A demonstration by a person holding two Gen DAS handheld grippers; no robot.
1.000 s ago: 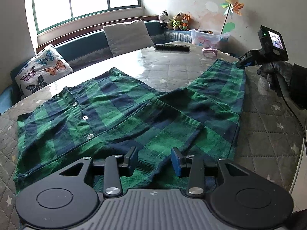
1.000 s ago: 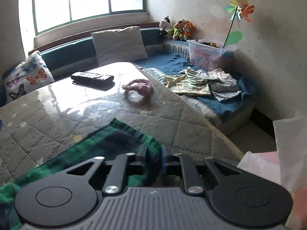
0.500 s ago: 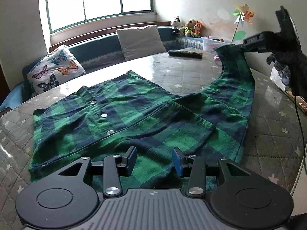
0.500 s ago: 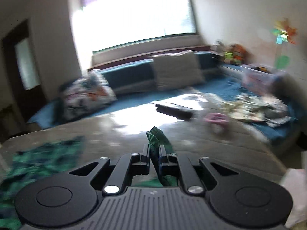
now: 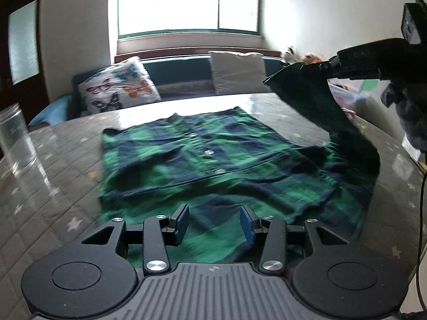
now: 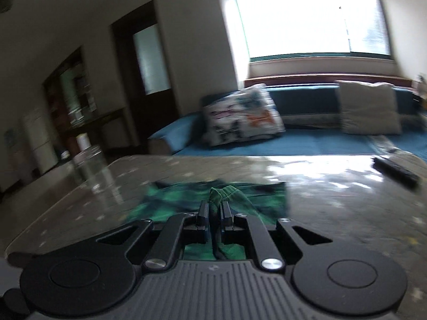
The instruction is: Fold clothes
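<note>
The green and navy checked shirt (image 5: 202, 165) lies spread on the worktop (image 5: 53, 165), directly in front of the jaws of the left gripper (image 5: 214, 222), and most of its body is flat, with the row of buttons (image 5: 206, 152) facing up. The jaws of the left gripper are spread wide and hold nothing; the near edge of the shirt passes under them. The right gripper (image 6: 213, 214) has its jaws pressed together on one end of the shirt, and in the left wrist view this sleeve (image 5: 315, 98) hangs in the air, up and to the right of the left jaws, and runs down to the body. To my judgement the folding is only at its beginning: the first fold is under way but not laid down. What remains is to bring this sleeve over the body, then the other side, then to fold the length.
</note>
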